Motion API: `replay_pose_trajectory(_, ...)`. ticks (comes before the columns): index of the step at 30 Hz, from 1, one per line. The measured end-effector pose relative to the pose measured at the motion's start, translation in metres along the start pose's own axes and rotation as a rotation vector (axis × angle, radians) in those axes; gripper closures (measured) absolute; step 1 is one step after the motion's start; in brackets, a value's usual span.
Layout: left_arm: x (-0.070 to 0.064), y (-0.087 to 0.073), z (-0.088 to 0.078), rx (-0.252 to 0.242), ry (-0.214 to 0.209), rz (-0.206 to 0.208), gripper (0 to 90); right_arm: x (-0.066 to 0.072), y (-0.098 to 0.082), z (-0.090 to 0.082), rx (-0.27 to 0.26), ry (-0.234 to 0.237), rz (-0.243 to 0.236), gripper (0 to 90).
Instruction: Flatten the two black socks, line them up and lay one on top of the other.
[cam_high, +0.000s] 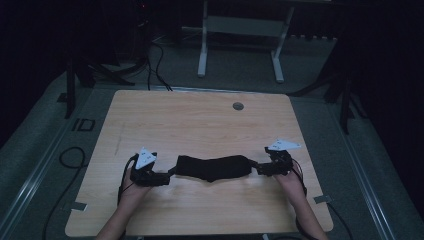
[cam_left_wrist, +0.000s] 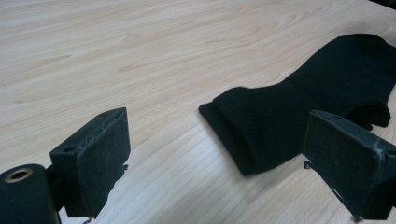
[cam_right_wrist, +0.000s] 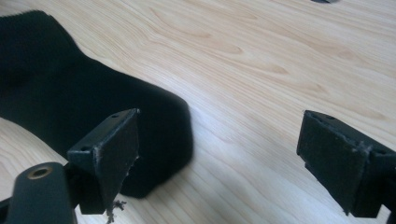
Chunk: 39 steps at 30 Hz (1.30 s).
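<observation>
Nearby, only a grommet (cam_high: 238, 106) dots the table (cam_high: 200, 125) beyond the sock (cam_high: 215, 167).

**Dim overhead view, bright gripper views**

The high view is dark and soft, its surroundings nearly black; the pale wooden table (cam_high: 200, 125) alone catches light. Both gripper views are evenly bright with faint shadows. The limp black knitted sock (cam_left_wrist: 299, 107) loses detail, and the near jaws blur slightly.

We see a light wooden table (cam_high: 200, 125) with rounded corners and a small round grey grommet (cam_high: 238, 106) near its far edge. A black sock (cam_high: 215, 167) lies flat and stretched sideways on its near half.
</observation>
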<state>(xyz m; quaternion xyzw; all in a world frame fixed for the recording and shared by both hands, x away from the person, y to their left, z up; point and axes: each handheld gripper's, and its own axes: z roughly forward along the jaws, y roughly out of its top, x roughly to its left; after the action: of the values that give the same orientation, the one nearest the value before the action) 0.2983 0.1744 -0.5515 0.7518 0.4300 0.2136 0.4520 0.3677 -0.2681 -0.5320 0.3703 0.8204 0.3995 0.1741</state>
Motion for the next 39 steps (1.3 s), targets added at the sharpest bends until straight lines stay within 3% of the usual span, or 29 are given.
replay_pose_trajectory(5,0.007,-0.005,-0.012,0.004,0.012,-0.018,8.3,-0.01,-0.012,-0.008,0.01,-0.025,0.007,12.7)
replay_pose_trajectory(11,0.013,-0.01,-0.024,-0.004,0.034,-0.008,8.3,-0.02,-0.021,-0.018,0.005,-0.053,0.008,12.9)
replay_pose_trajectory(23,0.025,-0.031,-0.05,-0.013,0.079,-0.042,8.3,-0.039,-0.043,-0.038,-0.01,-0.096,0.076,13.2)
replay_pose_trajectory(39,0.035,-0.051,-0.081,-0.029,0.134,-0.091,8.3,-0.047,-0.074,-0.066,-0.027,-0.144,0.151,13.1)
